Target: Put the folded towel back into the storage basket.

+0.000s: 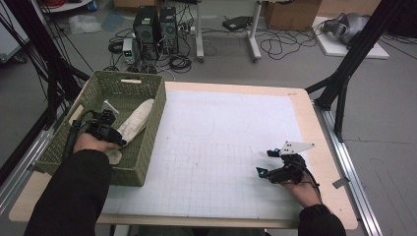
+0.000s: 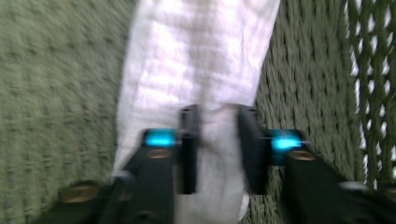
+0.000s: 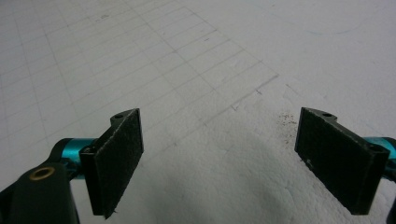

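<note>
Left tool: jaws closed narrowly on the folded white cloth, seen inside the green woven basket.
Right tool: jaws held wide apart with nothing between, over the white gridded tabletop, well apart from the basket.

The basket's woven walls hem in the cloth; the gridded mat lies open.

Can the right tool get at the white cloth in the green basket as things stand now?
Probably not without moving: the right tool rests open over the mat, and the white cloth lies inside the green basket, behind its wall, where the left tool already straddles it.
</note>
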The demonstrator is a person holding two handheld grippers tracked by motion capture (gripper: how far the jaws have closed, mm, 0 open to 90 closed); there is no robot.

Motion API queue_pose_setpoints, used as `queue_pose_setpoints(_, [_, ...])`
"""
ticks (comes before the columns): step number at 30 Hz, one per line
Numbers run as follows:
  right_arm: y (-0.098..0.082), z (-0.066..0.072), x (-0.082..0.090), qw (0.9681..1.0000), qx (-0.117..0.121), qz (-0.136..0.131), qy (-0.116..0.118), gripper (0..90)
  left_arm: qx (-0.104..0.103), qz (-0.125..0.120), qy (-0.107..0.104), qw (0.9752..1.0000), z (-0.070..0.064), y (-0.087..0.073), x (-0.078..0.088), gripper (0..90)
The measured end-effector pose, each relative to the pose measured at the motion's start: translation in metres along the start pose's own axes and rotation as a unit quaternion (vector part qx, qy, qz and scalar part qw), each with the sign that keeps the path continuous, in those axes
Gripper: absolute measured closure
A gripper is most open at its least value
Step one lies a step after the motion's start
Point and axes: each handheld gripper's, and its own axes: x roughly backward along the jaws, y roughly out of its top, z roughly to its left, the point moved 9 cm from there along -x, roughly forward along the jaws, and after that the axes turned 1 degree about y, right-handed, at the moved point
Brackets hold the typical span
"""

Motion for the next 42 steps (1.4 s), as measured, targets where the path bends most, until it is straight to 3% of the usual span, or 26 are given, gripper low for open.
queue_pose_setpoints(3, [0.0, 0.001, 0.0, 1.0, -0.003, 0.001, 0.003, 14.5, 0.027, -0.022, -0.006, 0.9994, 0.0, 0.006, 0.0, 84.9])
queue_pose_setpoints(5, [-0.001, 0.001, -0.001, 1.0, -0.001, 0.002, 0.002, 14.5, 0.057, -0.064, -0.022, 0.9961, -0.001, 0.016, 0.004, 85.2])
queue_pose_setpoints(7, [0.0, 0.002, -0.001, 1.0, -0.003, 0.003, 0.004, 14.5, 0.078, -0.089, -0.035, 0.9924, -0.004, 0.022, 0.004, 84.0])
queue_pose_setpoints(8, [0.0, 0.002, -0.001, 1.0, -0.001, 0.002, 0.003, 14.5, 0.087, -0.09, -0.045, 0.991, -0.006, 0.024, 0.002, 81.4])
queue_pose_setpoints(12, [0.0, 0.002, -0.001, 1.0, 0.0, 0.002, 0.004, 14.5, 0.078, -0.053, -0.071, 0.993, -0.013, 0.015, -0.009, 66.7])
queue_pose_setpoints(17, [0.0, 0.002, -0.001, 1.0, -0.002, 0.002, 0.005, 14.5, 0.052, -0.067, -0.035, 0.9958, -0.004, 0.016, 0.011, 59.2])
queue_pose_setpoints(20, [0.0, 0.002, -0.001, 1.0, 0.0, 0.001, 0.005, 14.5, 0.036, -0.017, -0.011, 0.9992, 0.002, 0.004, 0.011, 57.7])
queue_pose_setpoints(22, [0.0, 0.003, 0.0, 1.0, -0.001, 0.002, 0.005, 14.5, 0.032, -0.001, -0.002, 0.9995, 0.004, -0.001, 0.006, 54.7])
queue_pose_setpoints(24, [0.001, 0.003, 0.0, 1.0, 0.001, 0.0, 0.005, 14.5, 0.024, 0.008, 0.042, 0.9988, 0.011, -0.003, 0.001, 54.3])
queue_pose_setpoints(27, [0.001, 0.004, -0.001, 1.0, 0.003, 0.001, 0.008, 14.6, 0.01, 0.033, 0.051, 0.9981, 0.011, -0.009, -0.006, 54.3])
queue_pose_setpoints(29, [0.001, 0.004, -0.001, 1.0, 0.001, 0.002, 0.008, 14.6, 0.003, 0.041, 0.058, 0.9975, 0.011, -0.01, -0.007, 63.0])
queue_pose_setpoints(31, [0.001, 0.004, -0.001, 1.0, 0.002, 0.002, 0.008, 14.7, -0.002, 0.044, 0.051, 0.9977, 0.009, -0.01, -0.007, 81.2])
queue_pose_setpoints(33, [0.001, 0.004, -0.001, 1.0, 0.002, 0.003, 0.009, 14.7, -0.003, 0.053, 0.037, 0.9979, 0.006, -0.012, -0.007, 86.4])
queue_pose_setpoints(35, [0.0, 0.003, -0.001, 1.0, 0.002, 0.003, 0.007, 14.7, -0.007, 0.05, 0.017, 0.9986, 0.001, -0.011, -0.006, 86.7])
queue_pose_setpoints(38, [0.0, 0.002, -0.001, 1.0, 0.001, 0.004, 0.006, 14.7, -0.003, 0.045, -0.044, 0.998, -0.009, -0.01, -0.003, 86.7])
queue_pose_setpoints(41, [-0.001, 0.002, -0.003, 0.9999, 0.001, 0.009, 0.008, 14.7, -0.001, 0.042, -0.051, 0.9978, -0.009, -0.008, -0.002, 82.4])
queue_pose_setpoints(42, [-0.001, 0.003, -0.003, 0.9999, 0.003, 0.009, 0.008, 14.8, 0.006, 0.03, -0.056, 0.998, -0.008, -0.005, -0.001, 71.5])
